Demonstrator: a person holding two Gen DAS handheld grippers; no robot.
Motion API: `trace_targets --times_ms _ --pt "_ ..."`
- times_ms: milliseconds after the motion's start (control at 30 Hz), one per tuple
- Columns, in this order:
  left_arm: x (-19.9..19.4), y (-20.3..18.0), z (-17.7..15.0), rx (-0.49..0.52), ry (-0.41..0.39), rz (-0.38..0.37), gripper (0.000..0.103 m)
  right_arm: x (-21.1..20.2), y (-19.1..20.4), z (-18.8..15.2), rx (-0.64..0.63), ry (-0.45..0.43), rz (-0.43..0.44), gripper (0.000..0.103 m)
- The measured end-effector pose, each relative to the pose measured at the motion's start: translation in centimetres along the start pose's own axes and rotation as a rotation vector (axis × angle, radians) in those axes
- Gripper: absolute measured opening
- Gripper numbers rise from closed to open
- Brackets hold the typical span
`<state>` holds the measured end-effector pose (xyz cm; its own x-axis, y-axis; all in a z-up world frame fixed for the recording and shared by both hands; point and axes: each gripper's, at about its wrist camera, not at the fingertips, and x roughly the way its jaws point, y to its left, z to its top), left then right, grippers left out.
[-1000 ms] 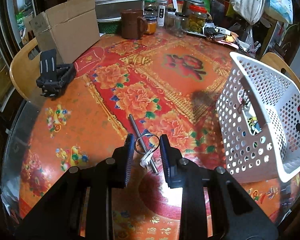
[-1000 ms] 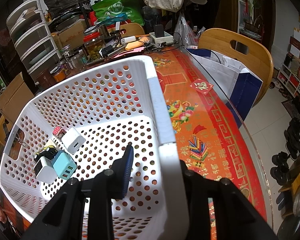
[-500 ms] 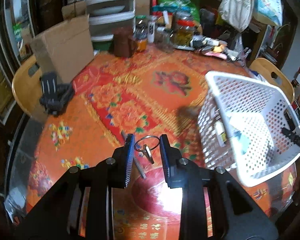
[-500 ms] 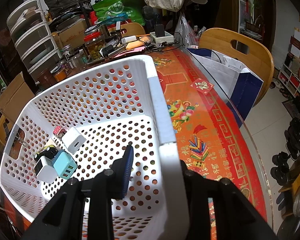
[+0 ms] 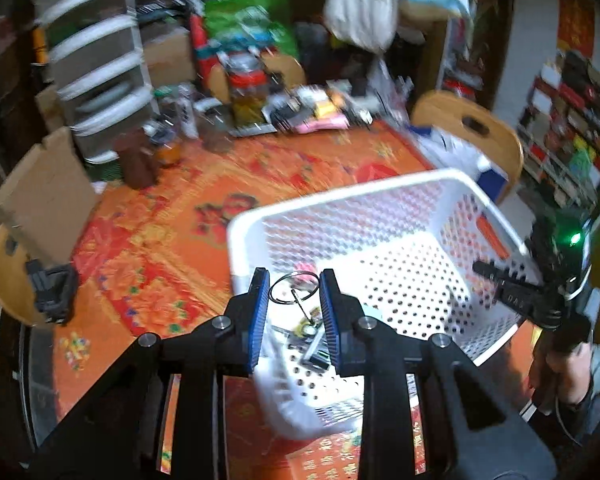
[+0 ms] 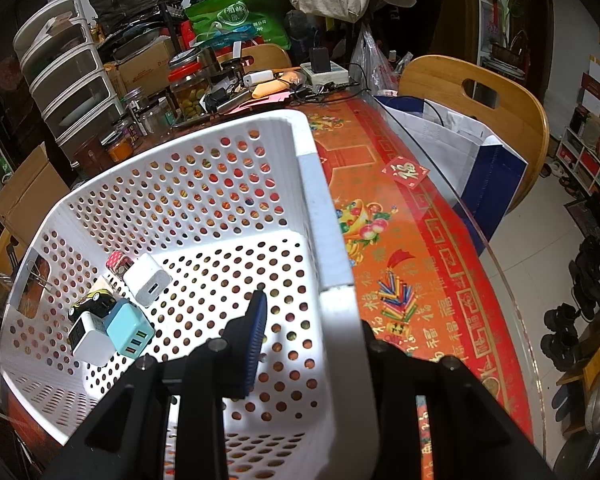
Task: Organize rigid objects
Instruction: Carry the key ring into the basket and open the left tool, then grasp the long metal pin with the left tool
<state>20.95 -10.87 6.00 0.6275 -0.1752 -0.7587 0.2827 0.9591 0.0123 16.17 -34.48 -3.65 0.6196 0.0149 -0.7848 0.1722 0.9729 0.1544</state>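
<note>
Left gripper (image 5: 293,292): its blue-padded fingers (image 5: 259,320) are narrowed on a silver metal key ring (image 5: 293,290), which sits pinched between the two pads with a small key hanging below it. The view is blurred.
Key ring position: held in the air above the near corner of the white perforated plastic basket (image 5: 380,188), inside its rim as seen from the left wrist camera.
Right gripper (image 6: 300,320): its fingers are closed on the basket's right-hand wall (image 6: 332,264), one finger inside the basket and the other hidden behind the wall. In the left wrist view this gripper appears at 3 o'clock on the basket's far rim.
Basket: it rests on the red and orange patterned tabletop (image 6: 400,240); whether it is tilted cannot be told.
Basket contents: a white cube-shaped charger (image 6: 147,280), a light blue multi-port charger (image 6: 130,330), a second white charger (image 6: 89,336) touching the blue one, a small yellow and black toy car (image 6: 94,302) and a small red patterned block (image 6: 118,262), all clustered at 9 o'clock on the basket floor.
Tabletop, elsewhere: a black folded gadget (image 5: 52,288) lies at 9 o'clock near the edge, well apart from the basket; a brown cardboard box (image 5: 44,196) stands at 10 o'clock.
Far edge: a glass jar with a red lid (image 6: 186,88) stands among clutter at 12 o'clock.
</note>
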Motion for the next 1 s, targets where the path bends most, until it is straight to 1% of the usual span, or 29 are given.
trace_targets --times_ms 133,200,333,400,467,500,567,600,633,700,767,800,867,900,933,967,1000 --pt "5.4 -2.4 -0.2 0.063 0.147 -0.025 0.024 0.1 0.0 0.0 0.0 0.002 -0.002 0.03" --pt "7.7 -2.9 -0.1 0.079 0.198 -0.016 0.024 0.1 0.0 -0.1 0.0 0.003 -0.001 0.03" --pt "11.4 -2.4 0.9 0.076 0.265 0.044 0.023 0.1 0.1 0.0 0.0 0.004 0.001 0.03" --pt "12.5 -2.1 0.9 0.076 0.286 0.055 0.023 0.1 0.1 0.0 -0.001 0.003 0.002 0.03" --pt "13.1 -2.3 0.9 0.098 0.298 0.068 0.024 0.1 0.1 0.0 -0.002 0.004 0.003 0.03" --pt "13.2 -2.0 1.0 0.091 0.297 0.052 0.024 0.1 0.1 0.0 -0.003 0.004 0.004 0.03" --pt "12.6 -1.8 1.1 0.081 0.274 0.031 0.031 0.1 0.1 0.0 -0.003 0.004 0.003 0.03" --pt "11.7 -1.5 1.3 0.08 0.246 0.031 0.047 0.1 0.1 0.0 -0.003 0.004 0.004 0.03" --pt "10.7 -1.1 1.2 0.078 0.21 0.035 0.066 0.1 0.1 0.0 -0.004 0.004 0.005 0.03" --pt "7.6 0.1 0.9 0.064 0.115 0.045 0.08 0.1 0.1 0.0 -0.007 0.006 0.006 0.03" --pt "4.6 2.2 0.1 0.022 0.045 0.049 0.082 0.1 0.1 0.1 -0.008 0.009 0.004 0.031" --pt "3.0 4.0 -0.6 -0.014 0.009 0.056 0.084 0.1 0.2 0.0 -0.01 0.009 0.002 0.031" --pt "0.7 7.4 -2.1 -0.08 -0.048 0.085 0.094 0.1 0.2 0.0 -0.013 0.009 0.0 0.031" --pt "0.0 9.4 -3.1 -0.115 -0.07 0.113 0.101 0.1 0.2 0.0 -0.015 0.009 -0.001 0.031" --pt "0.0 11.4 -4.0 -0.146 -0.068 0.15 0.102 0.1 0.2 0.0 -0.017 0.009 -0.001 0.031" --pt "0.6 13.2 -4.7 -0.171 -0.047 0.179 0.102 0.1 0.2 0.0 -0.018 0.009 -0.001 0.031" --pt "1.8 15.3 -5.5 -0.213 -0.007 0.204 0.102 0.1 0.2 0.0 -0.018 0.009 -0.001 0.031"
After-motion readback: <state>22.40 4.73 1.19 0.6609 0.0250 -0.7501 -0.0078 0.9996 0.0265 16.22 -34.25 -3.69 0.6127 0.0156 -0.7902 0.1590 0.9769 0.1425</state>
